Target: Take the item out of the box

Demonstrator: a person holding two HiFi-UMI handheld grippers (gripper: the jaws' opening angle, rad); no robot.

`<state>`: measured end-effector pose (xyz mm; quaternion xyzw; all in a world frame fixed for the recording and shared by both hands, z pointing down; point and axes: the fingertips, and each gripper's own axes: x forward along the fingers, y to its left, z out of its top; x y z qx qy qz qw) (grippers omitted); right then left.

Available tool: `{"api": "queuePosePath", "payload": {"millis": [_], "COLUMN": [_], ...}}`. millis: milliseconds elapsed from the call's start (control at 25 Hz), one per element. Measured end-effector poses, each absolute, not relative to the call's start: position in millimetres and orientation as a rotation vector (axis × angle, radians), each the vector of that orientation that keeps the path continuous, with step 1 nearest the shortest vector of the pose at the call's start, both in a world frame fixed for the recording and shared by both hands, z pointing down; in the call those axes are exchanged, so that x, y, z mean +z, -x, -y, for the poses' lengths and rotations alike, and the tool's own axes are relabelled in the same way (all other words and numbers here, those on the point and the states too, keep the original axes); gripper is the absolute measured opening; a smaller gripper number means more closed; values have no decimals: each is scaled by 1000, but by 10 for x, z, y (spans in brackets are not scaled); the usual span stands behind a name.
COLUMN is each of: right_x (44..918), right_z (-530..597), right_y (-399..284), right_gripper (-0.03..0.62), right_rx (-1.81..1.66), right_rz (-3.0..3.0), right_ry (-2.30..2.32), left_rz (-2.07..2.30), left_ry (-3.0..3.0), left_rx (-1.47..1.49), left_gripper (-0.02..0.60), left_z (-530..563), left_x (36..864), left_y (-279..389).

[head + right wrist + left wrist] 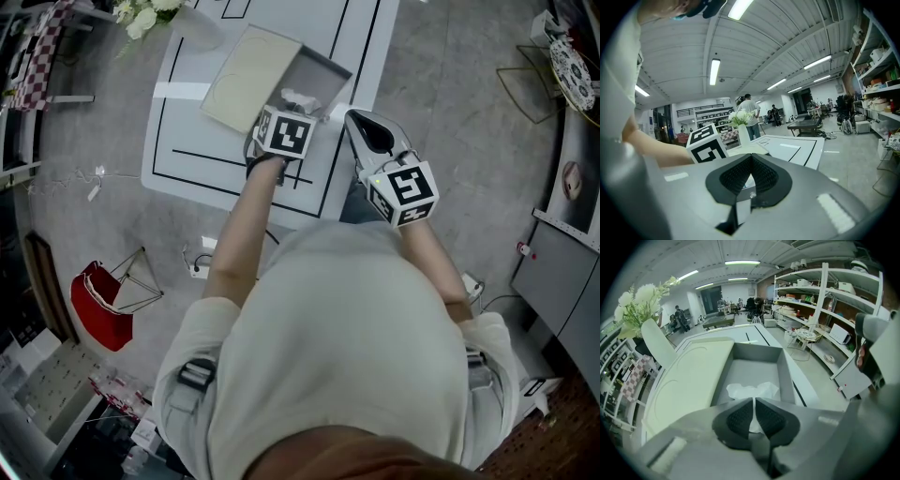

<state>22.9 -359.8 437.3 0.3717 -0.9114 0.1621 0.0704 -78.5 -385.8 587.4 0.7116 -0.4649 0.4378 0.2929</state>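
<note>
One open grey rectangular box (325, 73) stands on one white table with black lines (361, 37). Its one flat cream lid (248, 75) is folded out to the box's left side in the head view. Inside the box lies one white crumpled sheet-like item (752, 391); whether it is paper or cloth cannot be told. Two hand-held grippers are in play, each carrying one black-and-white marker cube. The left hand-held gripper (753, 401) hangs over the box's near end and points steeply down into it. Its dark ribbed pads (739, 418) are drawn close, with only a slit between them, and they pinch the near edge of the white item. The rest of the item spreads on the box floor just beyond the pads, rumpled, with a ragged outline. The right hand-held gripper (751, 157) is held outside the box, off its right side, with its jaws together at the tips and nothing between them. One white vase of white flowers (644, 298) stands beyond the box's lid side.
</note>
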Motion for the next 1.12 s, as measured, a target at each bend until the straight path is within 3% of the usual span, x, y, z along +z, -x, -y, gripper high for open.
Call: {"api": "queuePosePath", "payload": {"millis": [1120], "right_x": [4329], "right_z": [2674], "right_y": [165], "right_gripper": [-9], "right_rx": [387], "right_rz": [2728], "right_ry": [-1211], "left_rz": [1377], "left_ry": [-2222], "left_rx": [764], "left_gripper": [12], "left_z": [3157], "left_x": [4785], "left_y": [971]}}
